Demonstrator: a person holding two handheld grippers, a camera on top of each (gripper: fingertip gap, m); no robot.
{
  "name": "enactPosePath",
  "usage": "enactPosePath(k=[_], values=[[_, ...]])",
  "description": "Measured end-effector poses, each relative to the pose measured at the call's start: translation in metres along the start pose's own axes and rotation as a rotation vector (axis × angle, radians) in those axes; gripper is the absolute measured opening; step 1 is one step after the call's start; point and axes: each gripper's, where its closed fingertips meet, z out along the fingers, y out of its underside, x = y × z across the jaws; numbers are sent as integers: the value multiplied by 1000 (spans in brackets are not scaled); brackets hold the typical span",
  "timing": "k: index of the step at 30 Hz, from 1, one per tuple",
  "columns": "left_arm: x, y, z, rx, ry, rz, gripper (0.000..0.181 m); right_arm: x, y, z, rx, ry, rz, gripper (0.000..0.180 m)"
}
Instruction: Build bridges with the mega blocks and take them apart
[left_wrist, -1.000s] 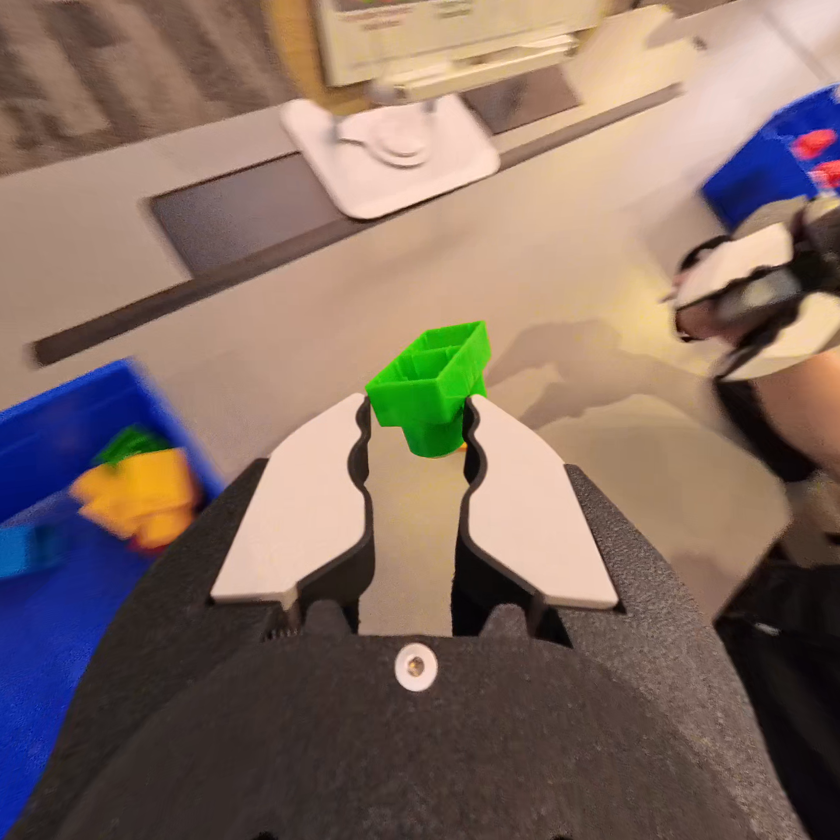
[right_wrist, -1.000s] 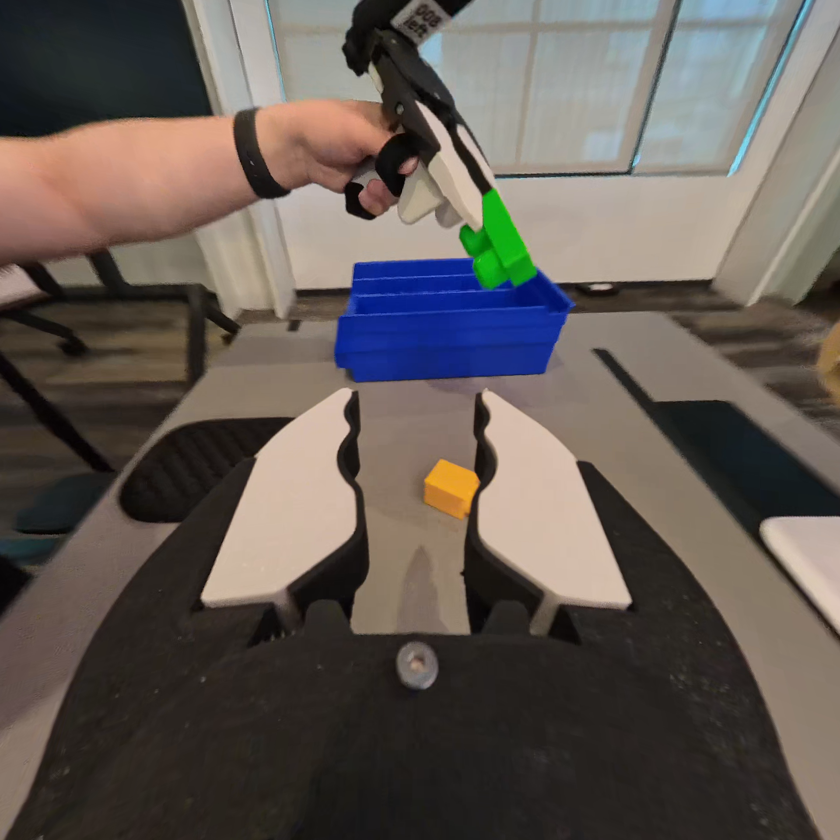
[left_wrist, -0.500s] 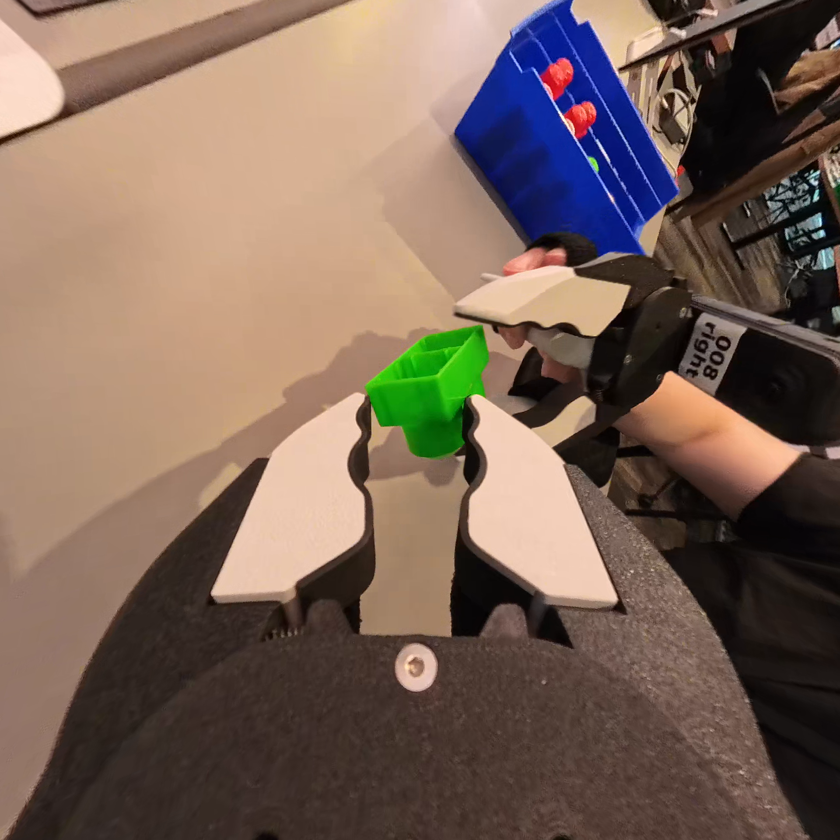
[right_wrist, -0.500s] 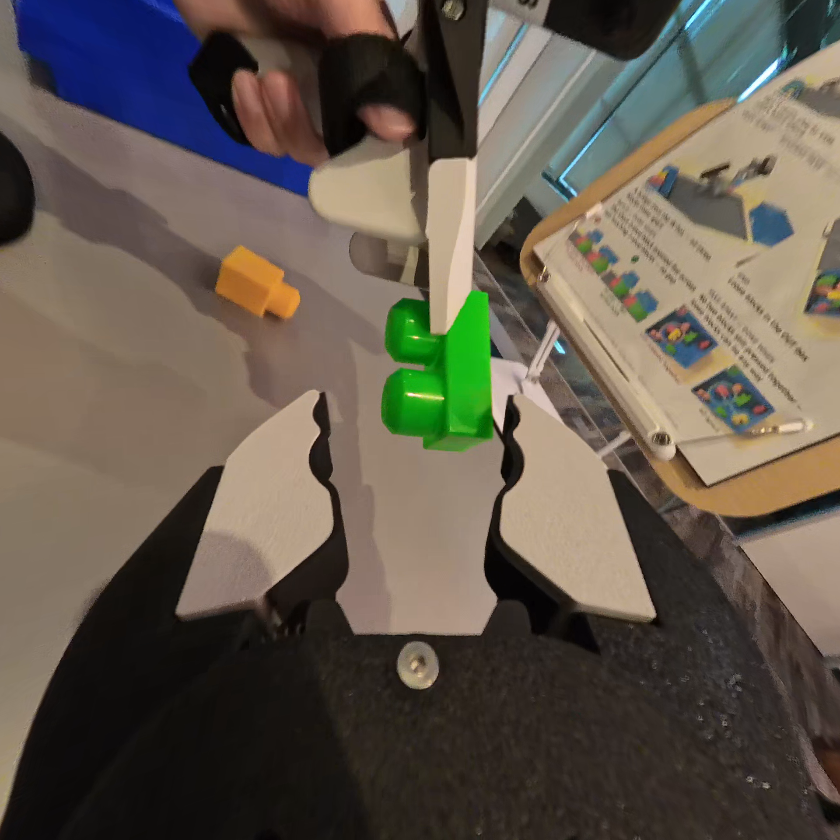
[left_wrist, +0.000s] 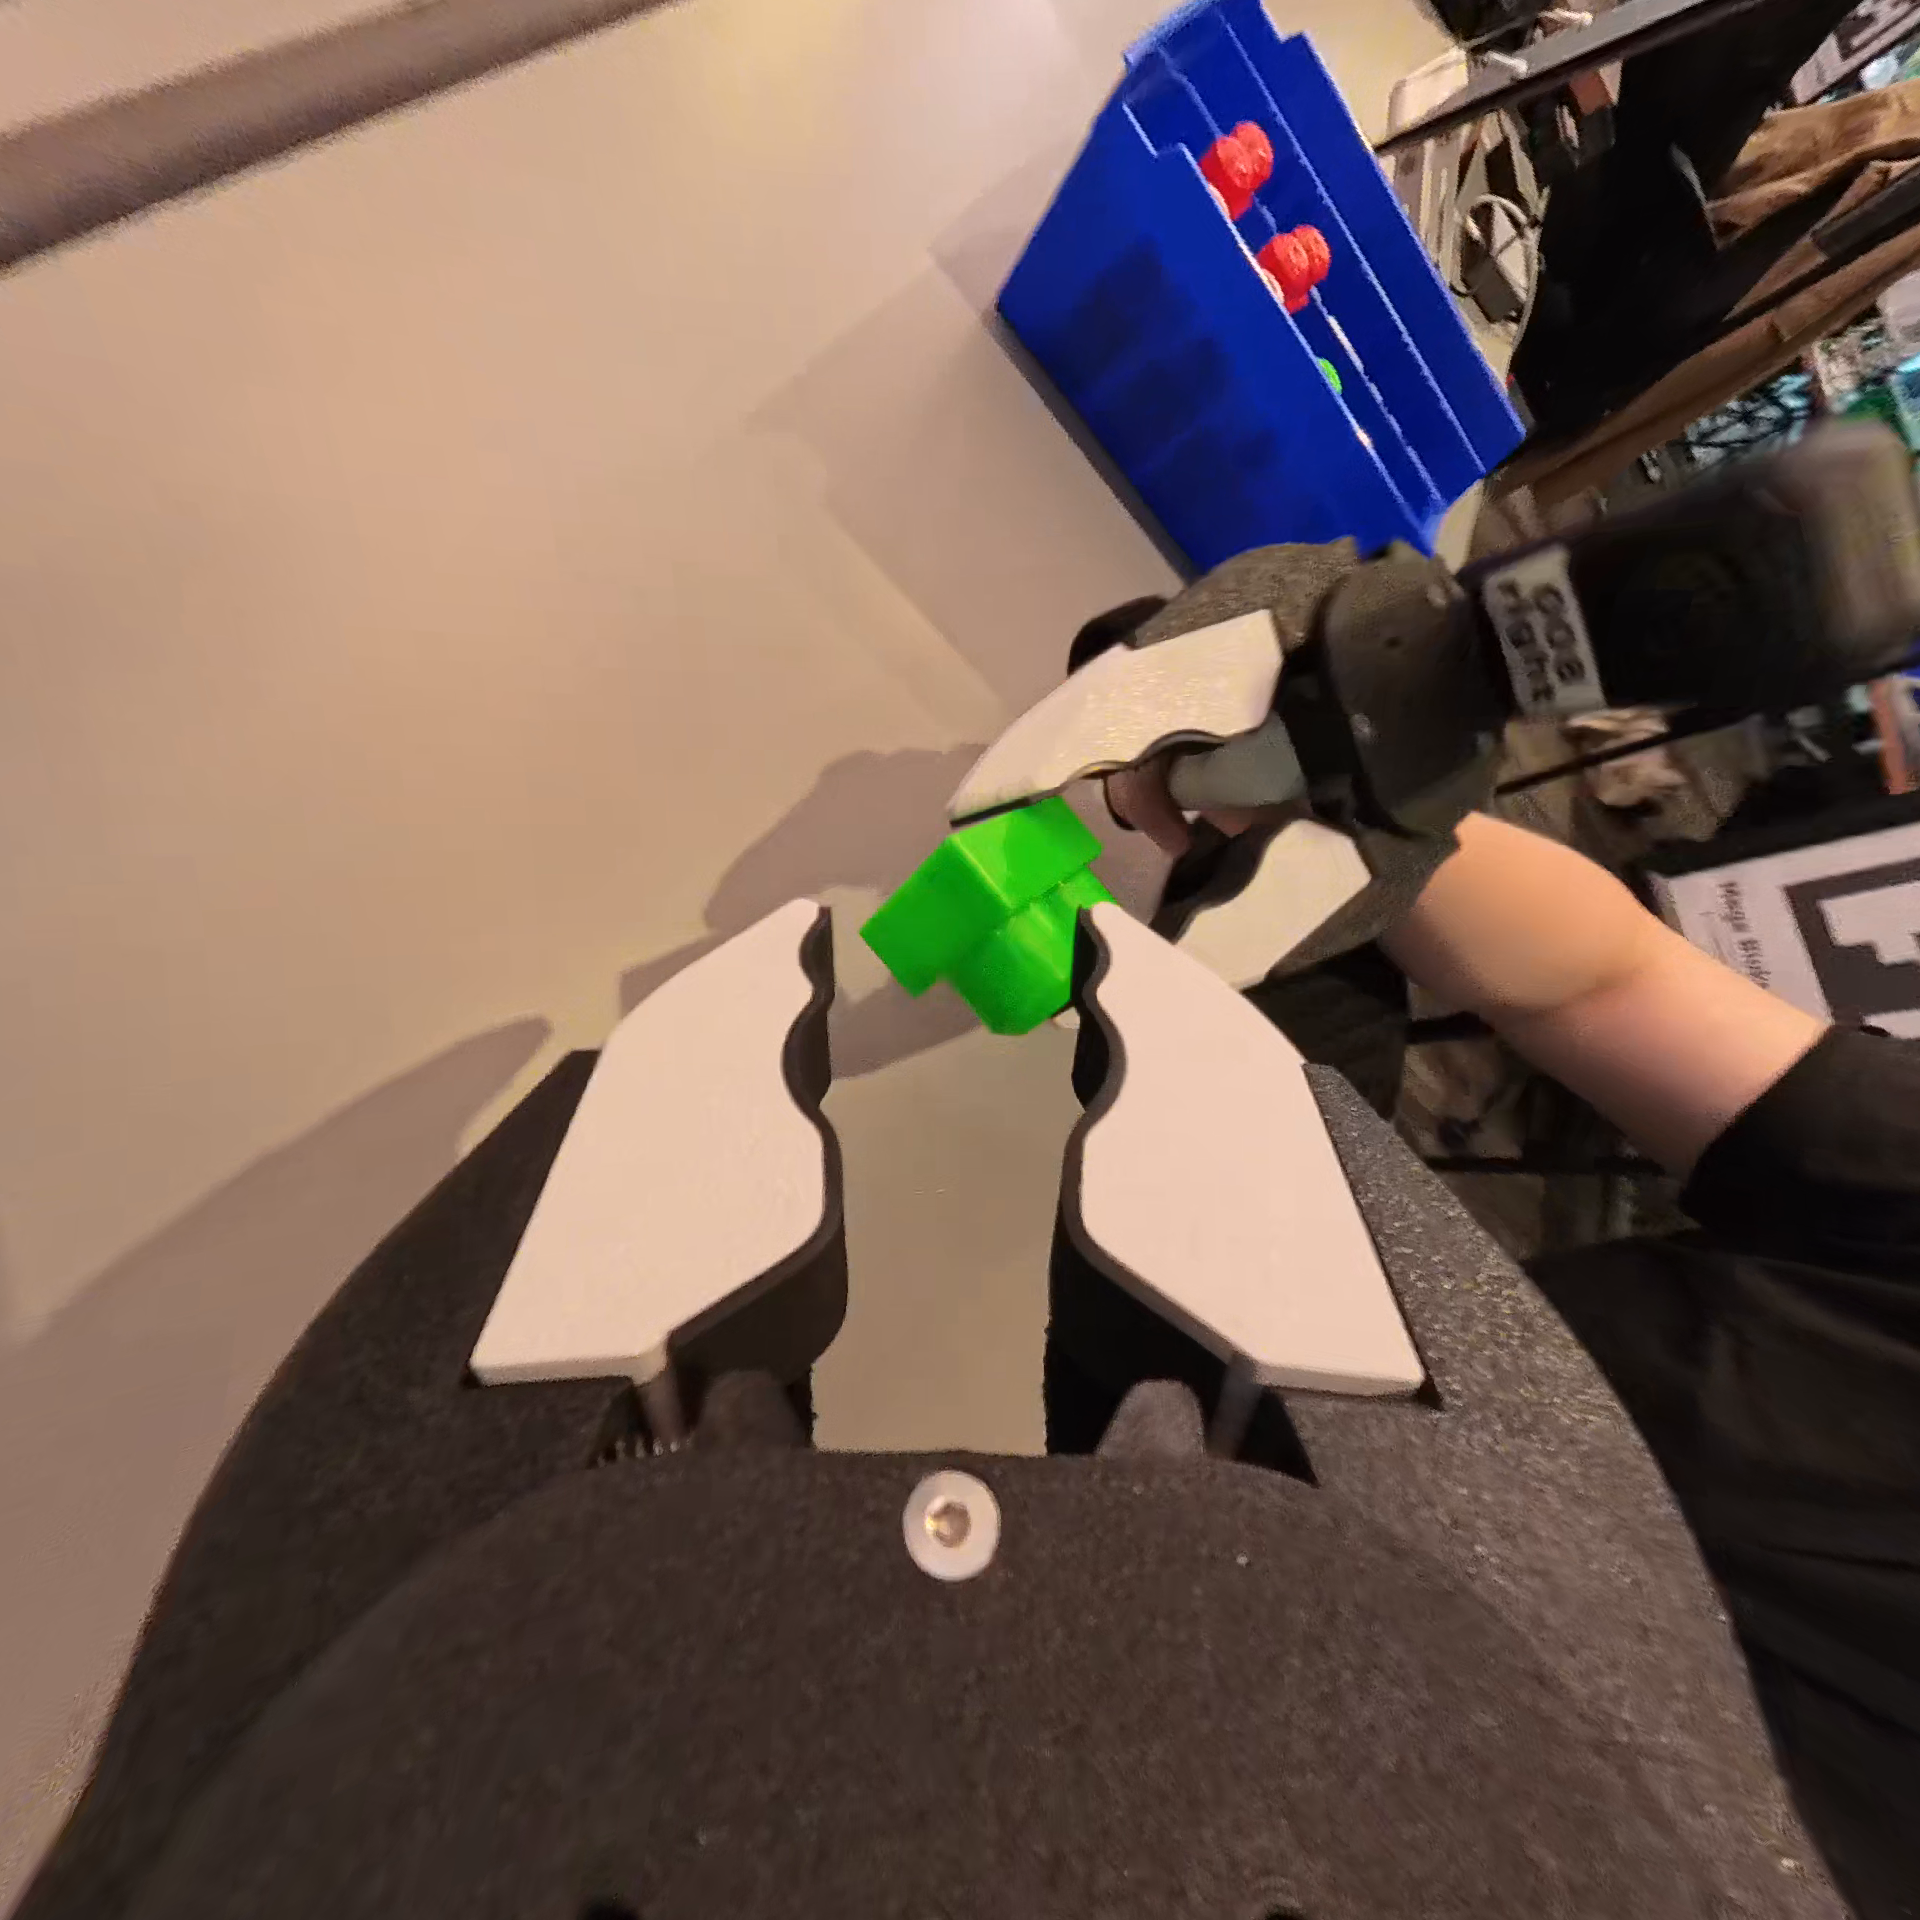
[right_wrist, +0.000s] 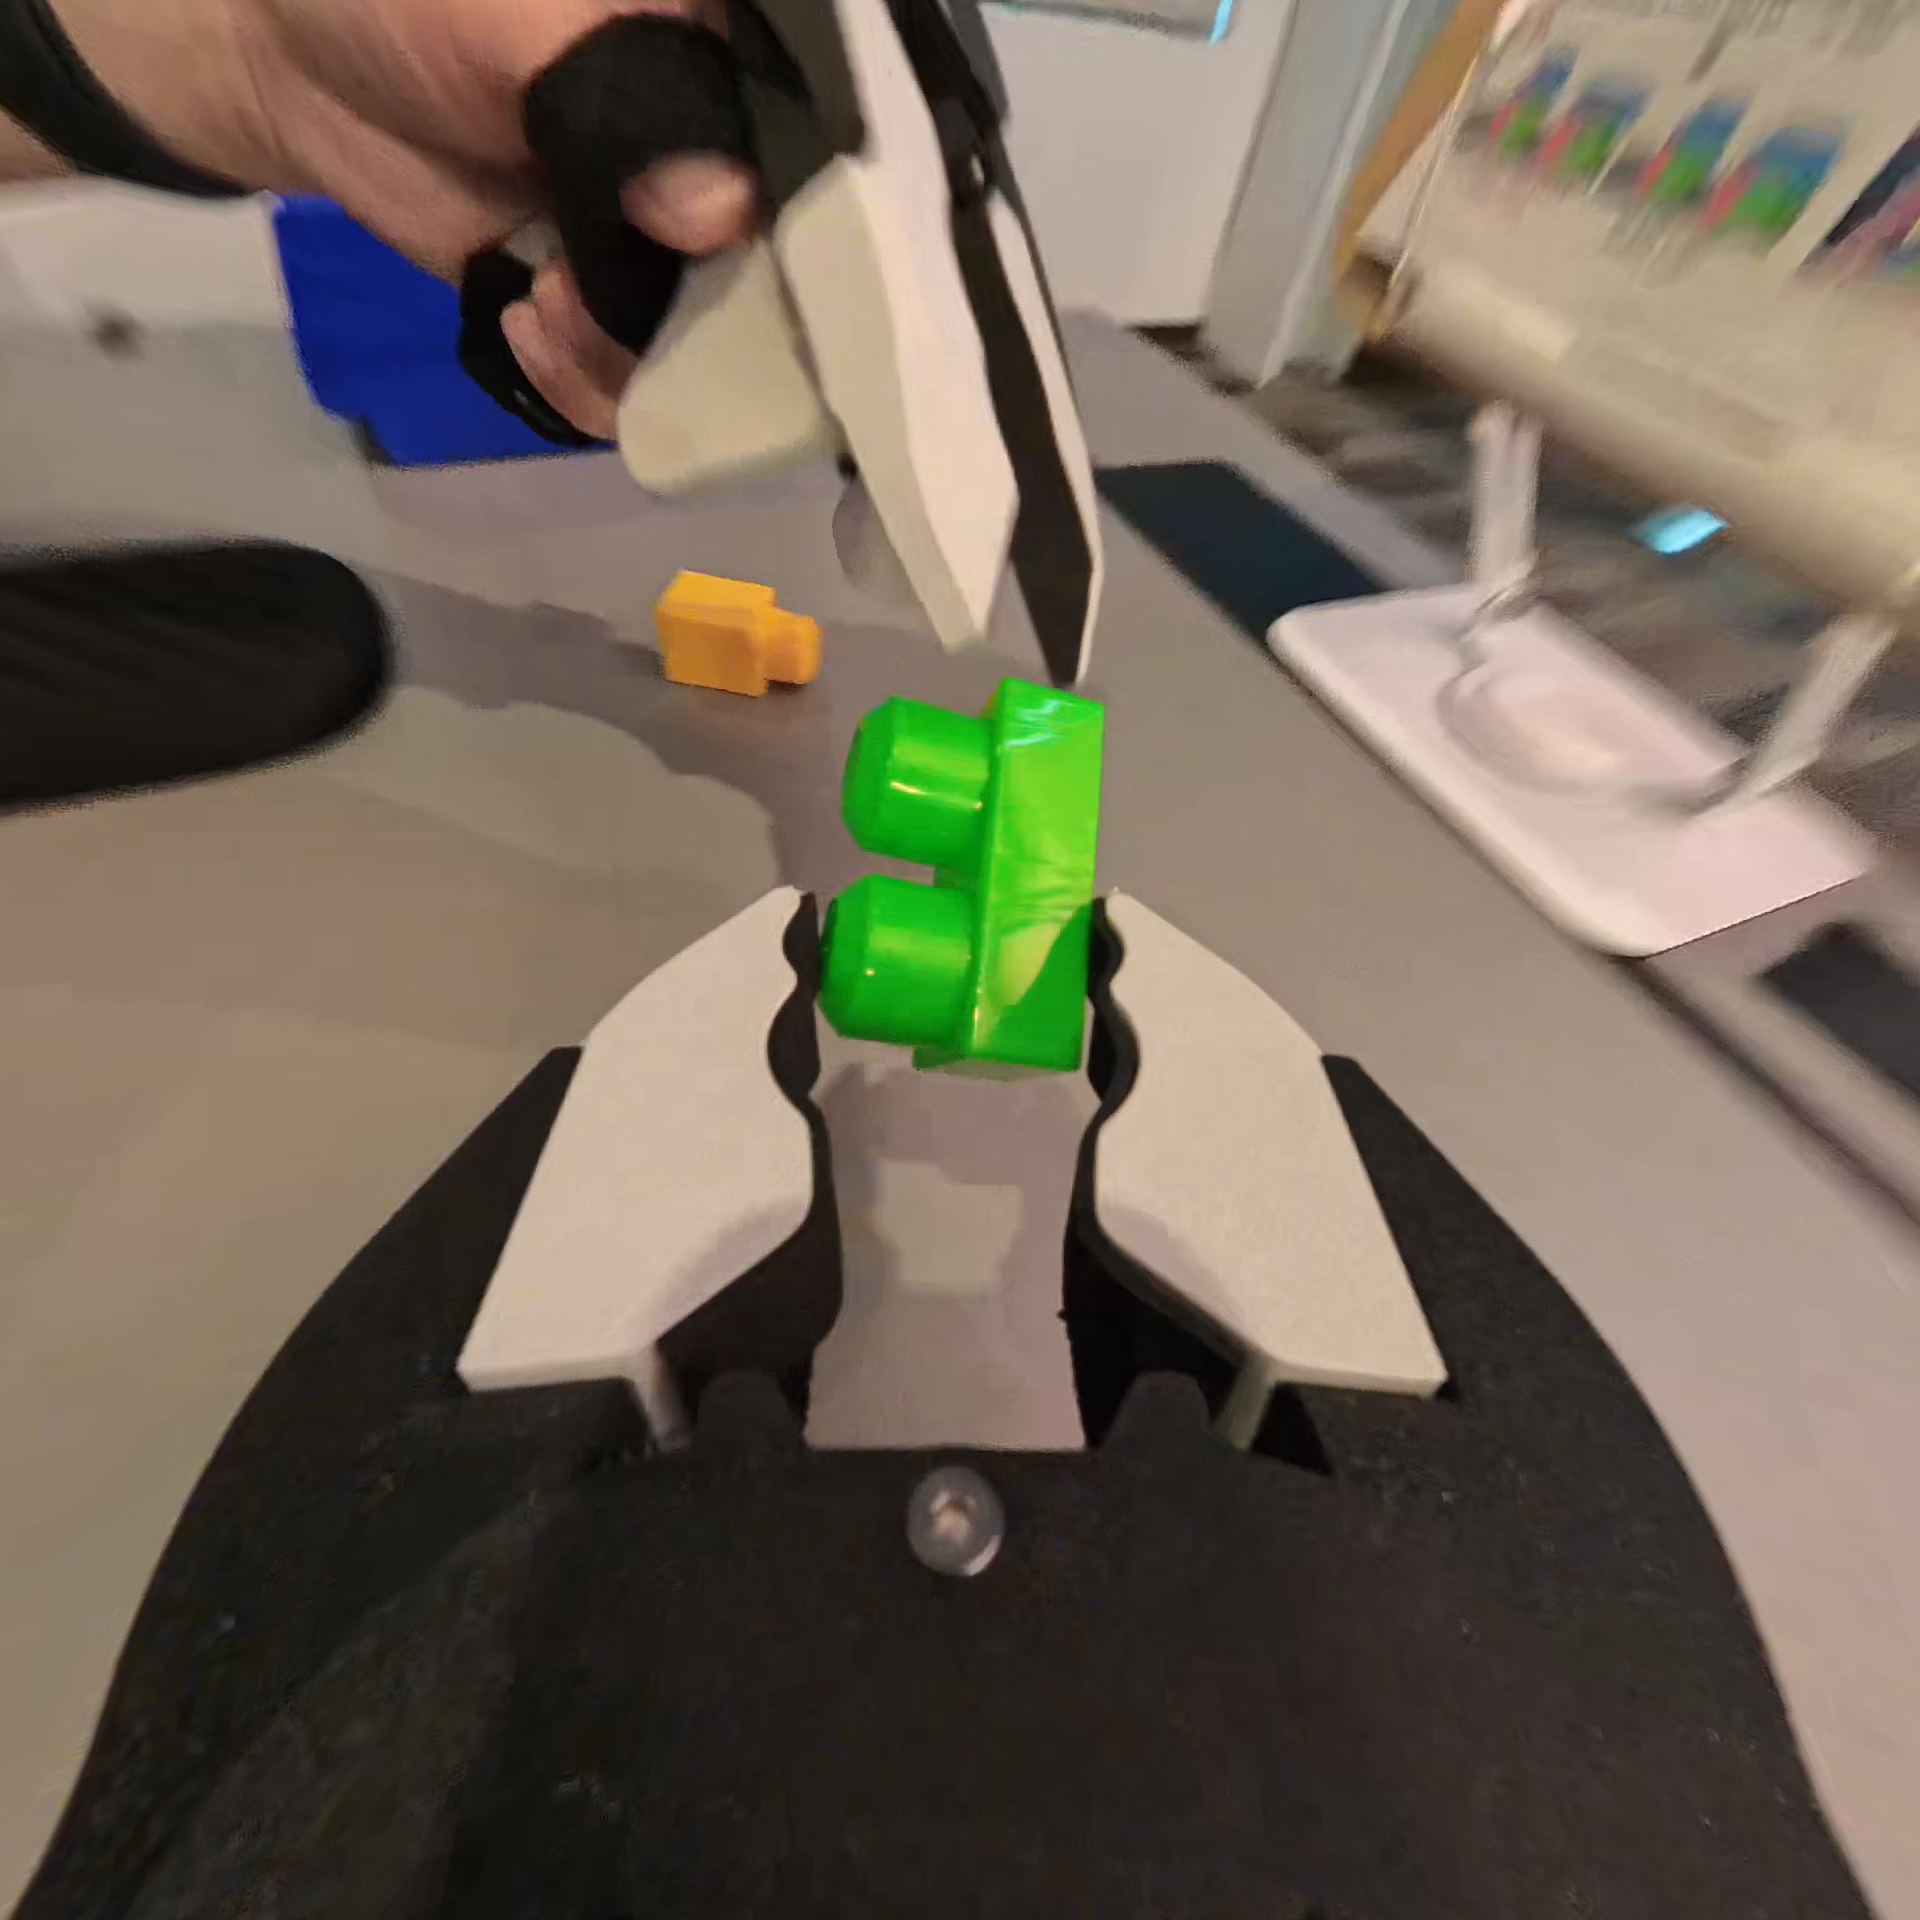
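Note:
A green two-stud mega block (right_wrist: 987, 883) hangs in the air above the grey table (right_wrist: 312, 987). My right gripper (right_wrist: 951, 977) is shut on it: one pad presses the lower stud, the other the flat body. In the left wrist view the block (left_wrist: 977, 925) sits between the tips of my left gripper (left_wrist: 956, 920), with a clear gap at the left pad, so that gripper is open. The right gripper's fingers (left_wrist: 1122, 727) clamp the block from above and below. From the right wrist view the left gripper (right_wrist: 1023, 644) points down, its tips just over the block's top corner.
An orange one-stud block (right_wrist: 727, 644) lies on the table behind the green one. A blue bin (left_wrist: 1247, 343) holds red blocks (left_wrist: 1288, 260); another blue bin (right_wrist: 384, 343) stands far back. A white stand base (right_wrist: 1558, 748) with a picture sheet is on the right. Across from one pair of fingers to the other is roughly 5 cm.
The right gripper moved in and closed on the green block. The left gripper's jaws widened and let go; its tips have slid back off the block, which tilted in the left wrist view.

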Motion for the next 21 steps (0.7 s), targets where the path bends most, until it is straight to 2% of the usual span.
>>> enactPosePath(k=[4,10,15,21], values=[[-18,4,-26,37,-93,47,41,2,37,12,-125,-196,405,49],[-21,29,-56,3,-158,72,39,8,68,12,-291,-317,721,48],[-13,40,-77,13,-170,84,35,25,84,10,-361,-264,763,48],[-5,48,-96,18,-175,90,34,46,73,10,-241,-201,696,59]])
